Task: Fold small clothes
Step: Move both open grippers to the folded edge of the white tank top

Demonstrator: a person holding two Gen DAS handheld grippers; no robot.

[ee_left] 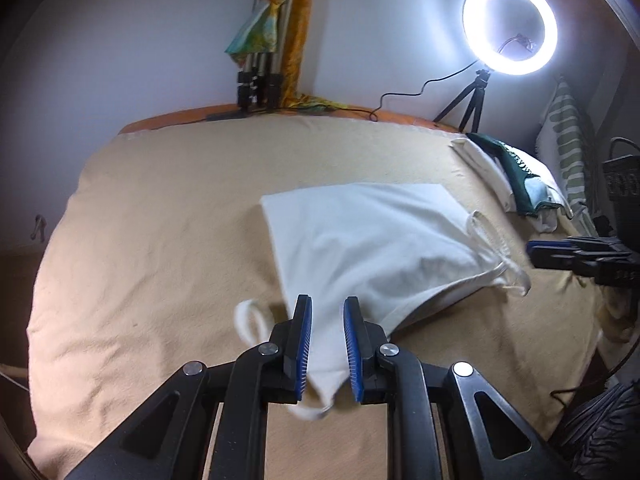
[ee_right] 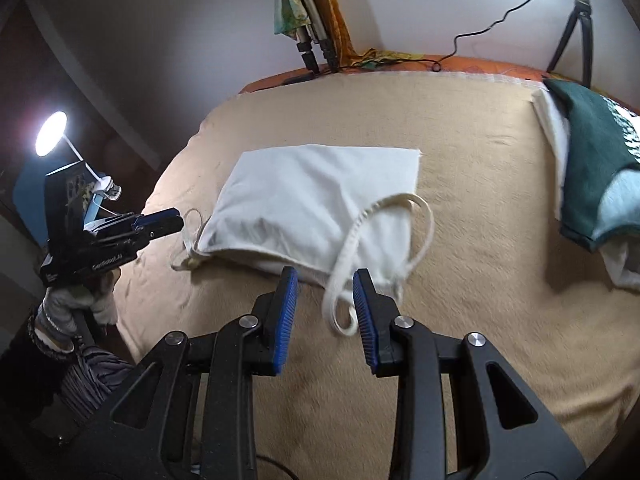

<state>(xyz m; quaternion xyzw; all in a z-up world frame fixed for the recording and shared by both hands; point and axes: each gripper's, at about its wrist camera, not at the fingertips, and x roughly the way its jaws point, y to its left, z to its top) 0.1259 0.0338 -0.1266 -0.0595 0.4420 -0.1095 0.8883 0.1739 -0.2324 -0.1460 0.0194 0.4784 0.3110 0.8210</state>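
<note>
- Since folding needs a flat base, works on the beige blanket (ee_left: 160, 220).
- Keeps the white garment (ee_left: 360, 232) mid-blanket, within reach of both tools.
- Parks the folded pile (ee_left: 516, 172) at the far right edge, clear of the work.
- Clamps left gripper (ee_left: 328, 304) on the garment's near corner, probably to carry it over.
- Leaves right gripper (ee_right: 325, 280) unclenched around the loose strap (ee_right: 355, 229), not yet pinched.

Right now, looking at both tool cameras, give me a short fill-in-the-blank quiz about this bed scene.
1. The folded white cloth bag lies on a ____ blanket.
2. The lit lamp on the small black tripod is shaped like a ____.
3. The pile at the blanket's far right corner has a dark ____ garment on top.

Missing words: beige; ring; green
</note>
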